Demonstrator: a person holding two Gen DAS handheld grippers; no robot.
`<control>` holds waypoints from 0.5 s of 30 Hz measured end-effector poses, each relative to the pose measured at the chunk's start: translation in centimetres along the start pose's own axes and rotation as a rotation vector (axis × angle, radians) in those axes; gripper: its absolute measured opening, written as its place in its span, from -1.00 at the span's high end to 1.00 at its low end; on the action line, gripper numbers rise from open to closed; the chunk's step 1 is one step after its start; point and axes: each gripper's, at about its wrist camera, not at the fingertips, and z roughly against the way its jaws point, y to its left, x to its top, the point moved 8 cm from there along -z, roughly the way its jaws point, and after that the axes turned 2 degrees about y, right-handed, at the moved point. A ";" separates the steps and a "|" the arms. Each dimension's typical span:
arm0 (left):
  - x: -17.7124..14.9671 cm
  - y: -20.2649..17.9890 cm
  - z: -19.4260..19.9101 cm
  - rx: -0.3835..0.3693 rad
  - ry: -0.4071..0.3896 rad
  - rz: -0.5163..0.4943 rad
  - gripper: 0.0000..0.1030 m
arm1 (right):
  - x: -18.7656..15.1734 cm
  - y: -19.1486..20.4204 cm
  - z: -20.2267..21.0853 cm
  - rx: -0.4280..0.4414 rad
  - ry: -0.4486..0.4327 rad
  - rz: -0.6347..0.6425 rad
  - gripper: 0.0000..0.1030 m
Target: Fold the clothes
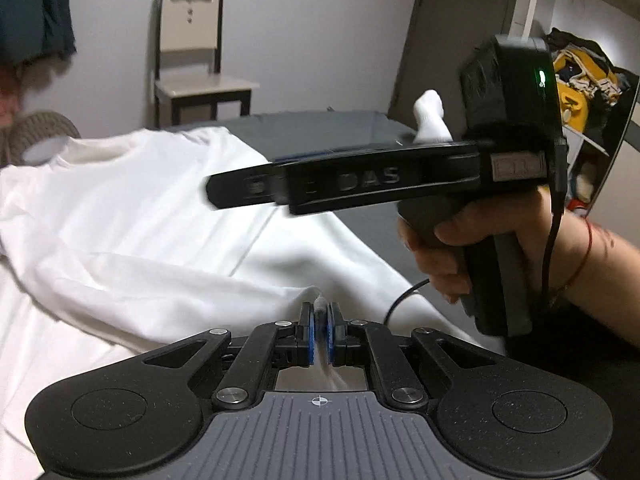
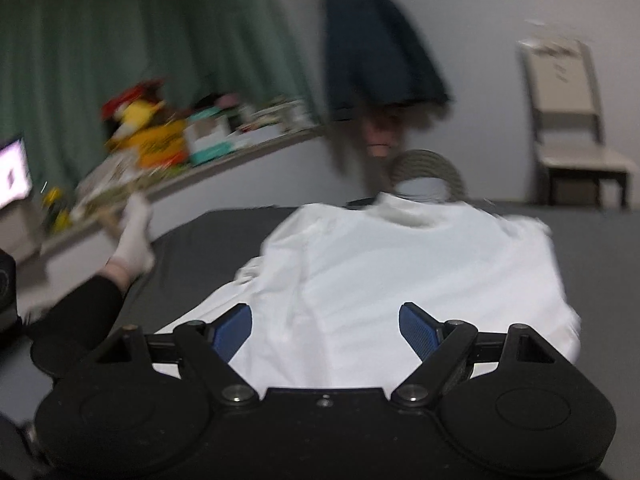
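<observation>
Right wrist view: motion blur smears the shelf items (image 2: 168, 136) beyond identification. Left wrist view: the right gripper (image 1: 248, 190) blurs at its fingertips and hides part of the white sock (image 1: 430, 120); the white shirt (image 1: 140, 208) runs off the left edge.

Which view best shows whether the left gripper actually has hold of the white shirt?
The left wrist view: the left gripper is shut on a pinch of the white shirt. The right wrist view shows the shirt spread on the bed, blurred, but not that grip.
</observation>
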 end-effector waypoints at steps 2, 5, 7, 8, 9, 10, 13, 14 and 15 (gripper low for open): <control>-0.7 0.1 0.4 0.011 -0.017 -0.005 0.89 | 1.4 2.2 -1.8 0.008 0.046 0.098 -0.51; -1.5 0.2 0.9 0.014 -0.031 -0.007 0.89 | 3.5 5.4 -4.4 0.020 0.114 0.245 -0.47; -2.0 0.2 1.2 0.011 -0.035 -0.004 0.89 | 5.6 7.3 -8.0 0.065 0.168 0.262 -0.36; -2.2 0.2 1.3 0.010 -0.037 -0.003 0.89 | 6.5 8.1 -9.9 0.079 0.197 0.266 -0.29; -2.5 0.2 1.4 0.009 -0.040 -0.002 0.89 | 7.2 8.7 -11.7 0.067 0.222 0.282 -0.23; -2.7 0.2 1.5 0.008 -0.042 -0.001 0.89 | 7.9 9.2 -13.6 0.052 0.247 0.299 -0.22; -3.4 0.2 1.9 0.004 -0.049 0.002 0.89 | 8.9 9.6 -18.3 -0.001 0.300 0.276 -0.16; -3.6 0.2 2.0 0.002 -0.051 0.003 0.89 | 9.1 9.7 -19.8 -0.021 0.315 0.264 -0.13; -3.8 0.2 2.2 0.001 -0.053 0.004 0.89 | 9.0 9.8 -20.7 -0.028 0.326 0.260 -0.07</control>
